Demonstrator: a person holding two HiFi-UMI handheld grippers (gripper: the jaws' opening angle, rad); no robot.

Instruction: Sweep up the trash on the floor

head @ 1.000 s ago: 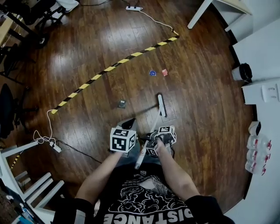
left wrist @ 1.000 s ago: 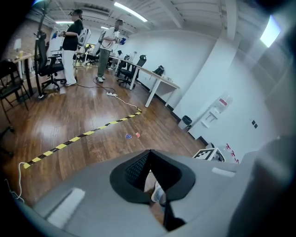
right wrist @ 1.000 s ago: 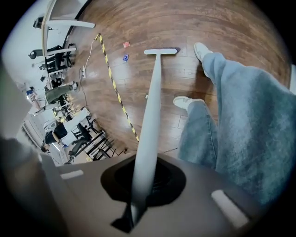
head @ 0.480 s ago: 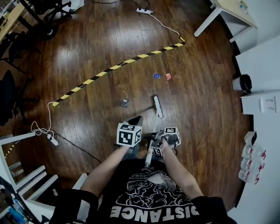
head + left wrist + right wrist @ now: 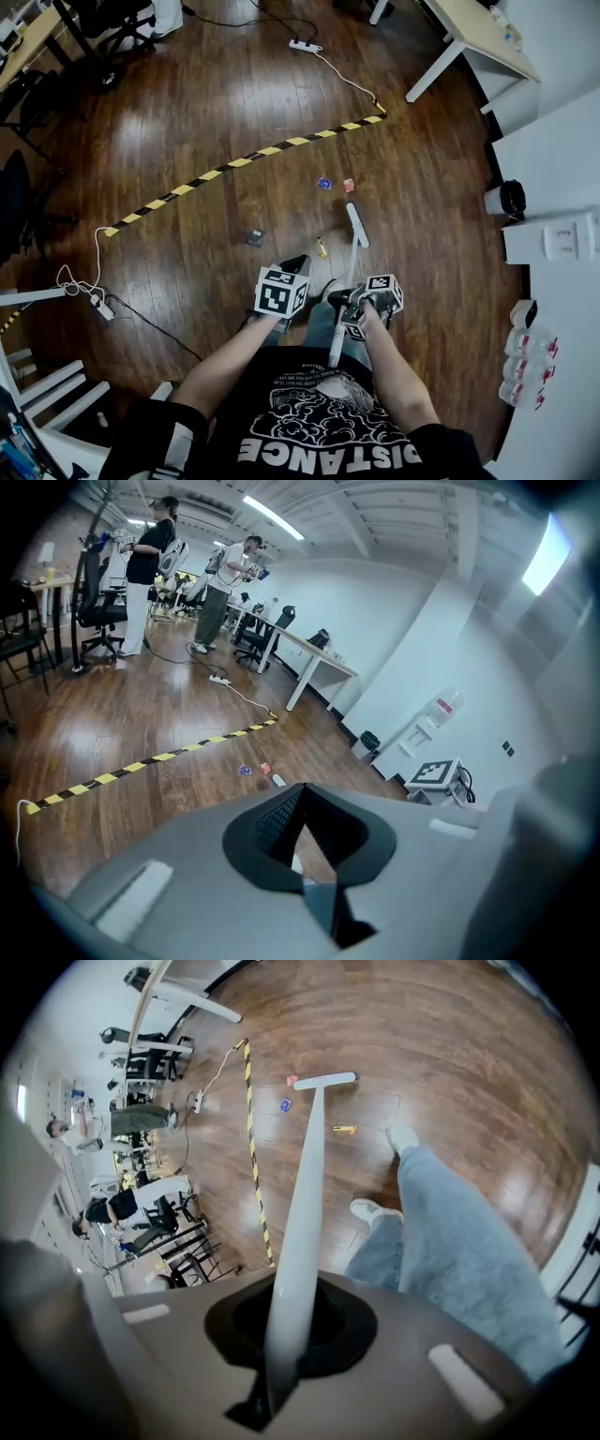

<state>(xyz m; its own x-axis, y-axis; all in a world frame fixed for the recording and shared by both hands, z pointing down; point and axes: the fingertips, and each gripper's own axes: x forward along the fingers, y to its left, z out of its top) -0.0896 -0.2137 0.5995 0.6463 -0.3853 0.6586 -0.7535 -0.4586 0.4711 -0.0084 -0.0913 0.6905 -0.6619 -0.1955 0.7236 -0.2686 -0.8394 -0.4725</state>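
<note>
My right gripper (image 5: 356,306) (image 5: 286,1335) is shut on the white broom handle (image 5: 347,291) (image 5: 305,1194). The broom head (image 5: 357,225) (image 5: 323,1080) rests on the wood floor just short of a red scrap (image 5: 349,186) (image 5: 292,1080) and a blue scrap (image 5: 324,184) (image 5: 285,1104). A yellow scrap (image 5: 322,248) (image 5: 344,1129) lies left of the handle, and a dark scrap (image 5: 255,238) lies further left. My left gripper (image 5: 289,281) (image 5: 305,855) is shut on a dark dustpan (image 5: 295,266), which shows only as a grey sliver between the jaws in the left gripper view.
A yellow-and-black striped strip (image 5: 234,161) crosses the floor beyond the scraps. A power strip (image 5: 305,45) and a white table (image 5: 469,28) stand at the far end, and a black bin (image 5: 511,197) at the right. Chairs and a white rack (image 5: 56,394) line the left. My legs (image 5: 450,1241) are beside the broom.
The broom head has swung right and forward, closer to the red scrap, and the yellow scrap now shows beside it. Both grippers keep their hold.
</note>
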